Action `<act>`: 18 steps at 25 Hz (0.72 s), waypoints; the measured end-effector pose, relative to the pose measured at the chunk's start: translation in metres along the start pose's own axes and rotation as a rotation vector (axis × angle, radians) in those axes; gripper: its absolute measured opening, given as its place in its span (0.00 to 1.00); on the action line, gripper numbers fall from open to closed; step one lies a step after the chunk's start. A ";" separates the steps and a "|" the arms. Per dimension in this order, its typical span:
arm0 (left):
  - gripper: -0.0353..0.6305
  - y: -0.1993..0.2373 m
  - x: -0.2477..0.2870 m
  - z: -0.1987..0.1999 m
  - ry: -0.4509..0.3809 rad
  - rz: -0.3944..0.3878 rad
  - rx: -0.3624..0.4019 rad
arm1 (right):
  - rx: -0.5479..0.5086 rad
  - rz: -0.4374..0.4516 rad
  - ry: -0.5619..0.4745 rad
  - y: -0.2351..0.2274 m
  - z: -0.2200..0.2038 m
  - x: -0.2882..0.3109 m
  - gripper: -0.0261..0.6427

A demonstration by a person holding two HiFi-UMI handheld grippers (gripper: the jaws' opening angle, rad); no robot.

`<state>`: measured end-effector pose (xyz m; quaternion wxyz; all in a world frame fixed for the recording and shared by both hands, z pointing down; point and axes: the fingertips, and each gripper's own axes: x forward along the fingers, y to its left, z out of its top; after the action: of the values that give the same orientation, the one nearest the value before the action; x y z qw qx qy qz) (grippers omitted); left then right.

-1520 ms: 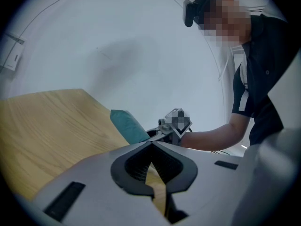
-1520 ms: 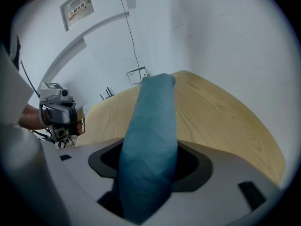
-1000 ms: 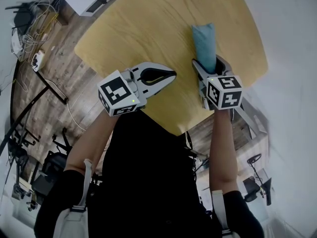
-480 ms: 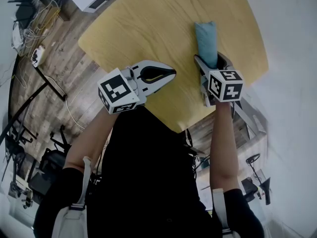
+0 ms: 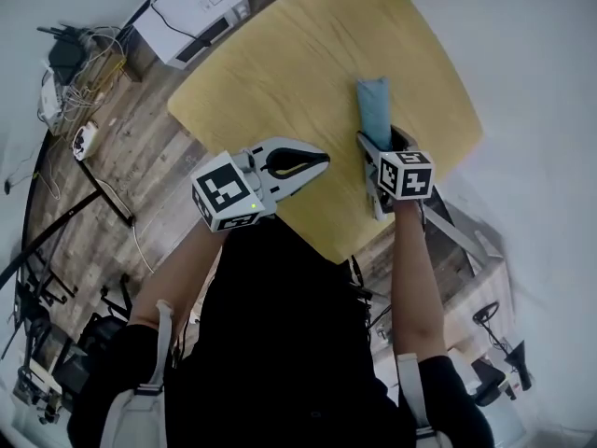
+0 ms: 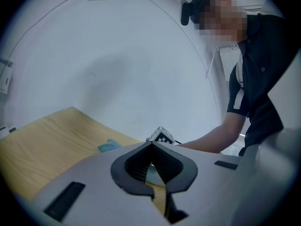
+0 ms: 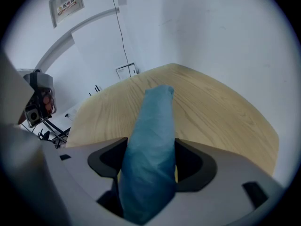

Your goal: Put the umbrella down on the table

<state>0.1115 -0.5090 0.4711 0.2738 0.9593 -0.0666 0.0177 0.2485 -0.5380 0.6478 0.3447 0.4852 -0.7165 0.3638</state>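
Note:
A folded light-blue umbrella (image 5: pixel 374 108) (image 7: pixel 153 145) in its sleeve points away from me over the round wooden table (image 5: pixel 280 73). My right gripper (image 5: pixel 384 152) (image 7: pixel 148 171) is shut on its near part, jaws pressed on both sides. I cannot tell whether the umbrella rests on the tabletop (image 7: pixel 207 107) or hangs just above it. My left gripper (image 5: pixel 312 161) (image 6: pixel 151 166) is shut with nothing in it, held over the table's near left edge. From the left gripper view the umbrella's tip (image 6: pixel 109 146) shows beyond the jaws.
A white device (image 5: pixel 191 12) stands on the wooden floor past the table's far left. Cables and a power strip (image 5: pixel 70 91) lie at the left. Chairs and desk legs (image 5: pixel 476 241) are below the table's right edge. A white wall runs close on the right.
The head view has pulled back and shifted, so table and grippers look smaller. The right gripper with the umbrella sits slightly further left and lower in view; the left gripper holds its place.

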 end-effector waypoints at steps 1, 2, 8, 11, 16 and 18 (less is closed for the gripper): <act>0.07 -0.004 -0.002 0.003 -0.002 0.004 0.007 | -0.002 0.002 -0.005 -0.001 0.001 -0.001 0.48; 0.07 -0.009 -0.005 0.004 -0.003 0.008 0.011 | -0.005 0.002 -0.012 0.000 0.003 -0.002 0.48; 0.07 -0.035 -0.020 0.002 0.014 0.038 0.046 | -0.033 0.021 -0.155 0.011 0.041 -0.032 0.48; 0.07 -0.054 -0.011 0.013 0.015 0.050 0.084 | -0.057 0.058 -0.268 0.024 0.064 -0.083 0.48; 0.07 -0.090 0.013 0.057 -0.009 0.045 0.223 | -0.094 0.220 -0.504 0.065 0.086 -0.186 0.33; 0.07 -0.113 0.022 0.069 -0.026 0.042 0.252 | -0.102 0.291 -0.577 0.082 0.075 -0.227 0.17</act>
<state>0.1482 -0.4532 0.3545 0.1500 0.9846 -0.0875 0.0190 0.2266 -0.4797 0.4033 0.0956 0.4431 -0.8637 0.2205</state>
